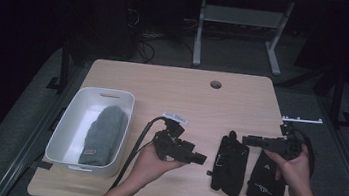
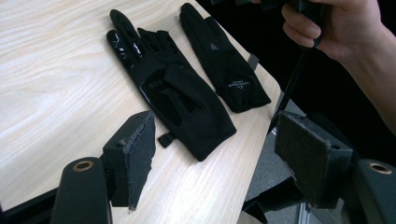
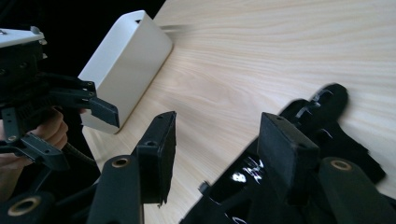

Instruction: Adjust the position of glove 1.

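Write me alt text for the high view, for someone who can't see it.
A person at a wooden table holds tongs in each hand, the left tongs and right tongs both open, above two black gloves lying side by side. At the left, a white bin holds a grey knitted item.

The high view is dim and soft: the room behind lies almost black, while the pale table (image 1: 183,94) takes even light from above, with faint shadows. Both gripper views are brighter and sharper. Glare glints on the palm of the black glove (image 2: 163,88), and the near fingers (image 3: 156,154) look slightly blurred.
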### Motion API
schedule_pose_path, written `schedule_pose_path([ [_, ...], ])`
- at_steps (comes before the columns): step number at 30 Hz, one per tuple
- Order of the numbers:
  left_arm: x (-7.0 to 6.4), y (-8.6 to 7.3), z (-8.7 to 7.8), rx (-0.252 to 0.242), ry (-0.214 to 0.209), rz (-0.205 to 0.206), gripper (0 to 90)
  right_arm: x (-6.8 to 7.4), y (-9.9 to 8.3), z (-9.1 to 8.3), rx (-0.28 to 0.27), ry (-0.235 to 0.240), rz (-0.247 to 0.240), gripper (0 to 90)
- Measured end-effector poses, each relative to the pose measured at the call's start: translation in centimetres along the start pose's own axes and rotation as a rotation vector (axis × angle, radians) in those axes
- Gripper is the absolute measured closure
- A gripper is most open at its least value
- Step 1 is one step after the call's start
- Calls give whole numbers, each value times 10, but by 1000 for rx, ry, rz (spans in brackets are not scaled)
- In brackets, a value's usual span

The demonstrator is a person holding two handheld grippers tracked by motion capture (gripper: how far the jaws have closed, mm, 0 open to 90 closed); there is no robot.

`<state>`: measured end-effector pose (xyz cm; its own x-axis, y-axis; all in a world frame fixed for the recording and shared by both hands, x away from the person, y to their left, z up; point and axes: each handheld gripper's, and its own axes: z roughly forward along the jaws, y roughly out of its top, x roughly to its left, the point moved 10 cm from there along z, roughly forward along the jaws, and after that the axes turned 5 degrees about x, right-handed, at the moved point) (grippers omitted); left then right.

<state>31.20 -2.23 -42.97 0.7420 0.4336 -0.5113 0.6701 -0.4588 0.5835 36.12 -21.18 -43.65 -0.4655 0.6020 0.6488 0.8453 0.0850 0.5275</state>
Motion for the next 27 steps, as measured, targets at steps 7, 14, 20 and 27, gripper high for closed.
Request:
schedule_pose_path([
  [7, -4, 0, 14, 10, -26, 4, 288, -15, -11, -9, -19, -8, 32, 463],
  [14, -6, -1, 23, 18, -31, 9, 286, -33, -23, -20, -42, -47, 53, 463],
  [20, -7, -3, 28, 29, -40, 13, 279, -52, -39, -30, -47, -76, 78, 464],
  [27, -6, -3, 30, 30, -36, 12, 274, -71, -60, -37, -29, -135, 95, 470],
])
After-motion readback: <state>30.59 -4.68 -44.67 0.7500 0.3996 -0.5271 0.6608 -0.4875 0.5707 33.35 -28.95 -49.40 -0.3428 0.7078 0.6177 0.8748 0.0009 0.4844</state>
